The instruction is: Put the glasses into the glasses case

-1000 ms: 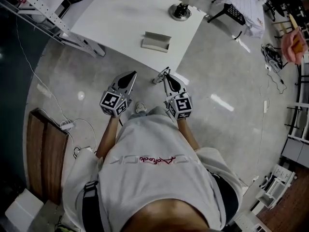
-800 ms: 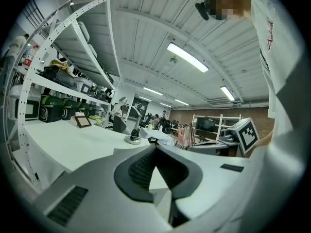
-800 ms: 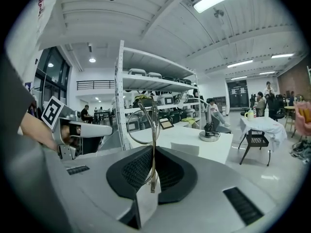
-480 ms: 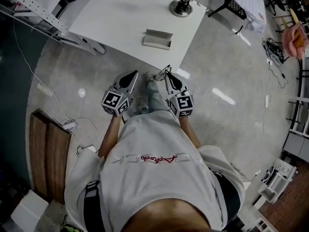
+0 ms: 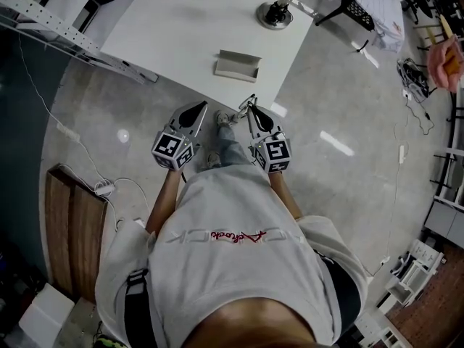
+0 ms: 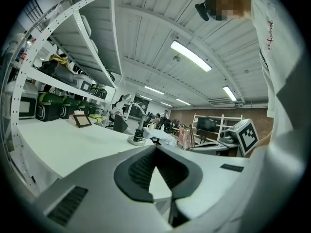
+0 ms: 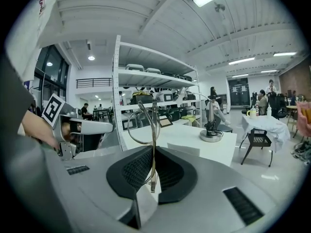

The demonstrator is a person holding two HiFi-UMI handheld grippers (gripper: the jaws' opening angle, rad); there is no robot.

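1. Your right hand-held gripper (image 7: 153, 149) is closed on the thin, wire-framed metal glasses (image 7: 146, 123). The pads pinch a slim part of the frame, and the round lens rims stand up above the jaw tips.
2. The glasses are in the air, over the floor just short of the near edge of the white rectangular bench (image 5: 181, 27).
3. Your left hand-held gripper (image 6: 155, 149) has its jaws together with nothing between them. It hangs just beside the right one.
4. Expect the glasses to be very light but fragile. The wire will likely bend under a hard squeeze, and the lenses could scratch.
5. Smooth metal in a narrow pinch may swivel, so watch for the frame tipping as you lower it.
6. The safest hold is probably on the frame near a hinge or the bridge, never on a lens.
7. The grey, open, trough-shaped glasses case (image 5: 237, 64) lies on the bench, well apart from the glasses. It looks light and may slide when the frame is pushed in, so your free left hand-held gripper could steady it.
8. Hard to make out:
   - I cannot tell exactly which part of the frame the pads are on, or whether the arms are folded.
   - In the head view the glasses are too small to read.
   - The inside of the case is not clear in any view.
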